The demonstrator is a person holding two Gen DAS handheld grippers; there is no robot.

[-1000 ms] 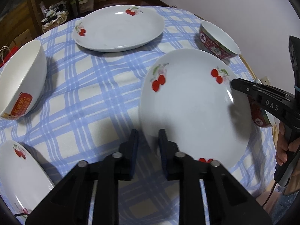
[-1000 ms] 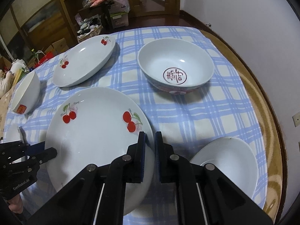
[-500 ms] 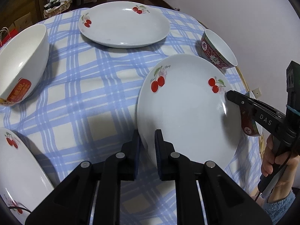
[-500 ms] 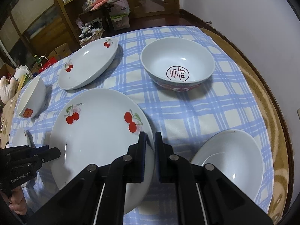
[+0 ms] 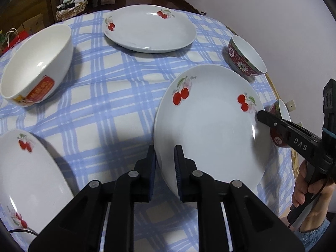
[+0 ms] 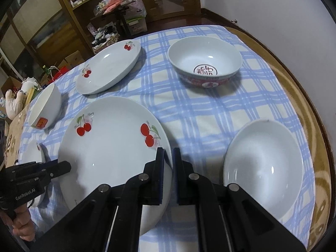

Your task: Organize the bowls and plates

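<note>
Both grippers, left gripper (image 5: 164,163) and right gripper (image 6: 168,166), pinch the cherry plate's (image 5: 210,130) rim.

My left tongs (image 5: 164,163) are clamped on the near rim of a white cherry-print plate (image 5: 210,126), lifted and tilted above the blue-checked tabletop (image 5: 117,96). My right tongs (image 5: 261,116) pinch the same plate's far-right rim, a hand (image 5: 308,187) gripping their handle. A second cherry plate (image 5: 150,30) lies further back, a third (image 5: 27,176) at the lower left. A white bowl with a red label (image 5: 35,67) leans at the left. Two red-patterned bowls sit at the right: one (image 5: 245,58) beyond the held plate, another (image 5: 278,126) partly hidden behind the right tongs.
</note>
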